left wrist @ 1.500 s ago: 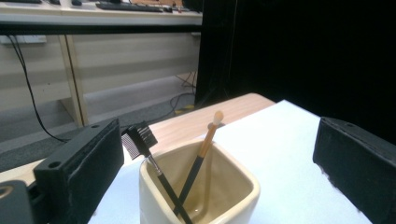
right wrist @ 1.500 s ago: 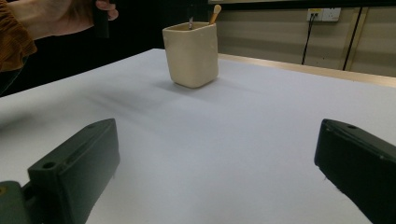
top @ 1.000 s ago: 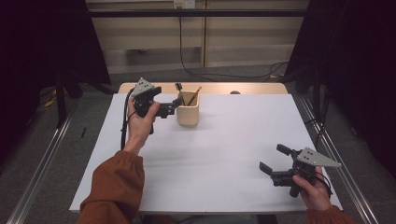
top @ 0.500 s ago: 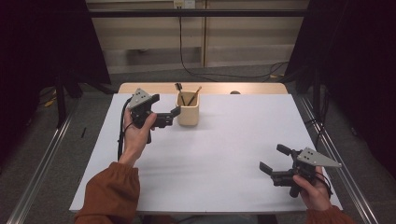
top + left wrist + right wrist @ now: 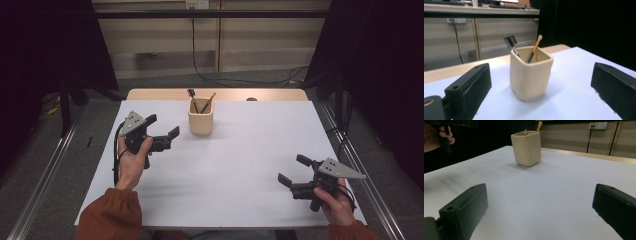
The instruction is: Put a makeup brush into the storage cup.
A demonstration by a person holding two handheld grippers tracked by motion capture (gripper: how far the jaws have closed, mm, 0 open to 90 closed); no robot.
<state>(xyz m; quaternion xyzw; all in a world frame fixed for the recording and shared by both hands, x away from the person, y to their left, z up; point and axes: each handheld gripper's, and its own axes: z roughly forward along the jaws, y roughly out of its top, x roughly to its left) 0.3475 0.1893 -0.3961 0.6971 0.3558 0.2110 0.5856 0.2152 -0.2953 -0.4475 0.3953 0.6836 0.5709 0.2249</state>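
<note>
Nearest the person, right side: the right gripper (image 5: 294,174) is held low over the white table cover (image 5: 240,165) at its near right, in the person's right hand (image 5: 336,205)
Right gripper jaws: spread wide apart, nothing between them but bare cover; in the right gripper view the two black jaws stand at the far left and far right of the frame and touch nothing
Right gripper aim: towards the cup, which stands well apart from it across the cover
Mid table, left side: the left gripper (image 5: 162,131) is raised above the cover in the left hand (image 5: 131,162), an orange sleeve (image 5: 107,217) at the wrist
Left gripper jaws: wide open and empty; in the left gripper view the cup (image 5: 530,72) sits between and beyond them, near but touched by neither jaw
Cup: cream, square with rounded corners, upright on the cover towards the far middle, just right of the left gripper in the high view
Inside the cup: a small black comb-headed brush (image 5: 510,42) and a wooden-handled applicator (image 5: 535,47), both leaning out past the rim
Far edge: a strip of bare wooden tabletop (image 5: 160,94) behind the cover, then a wall with a dangling black cable (image 5: 200,60)
</note>
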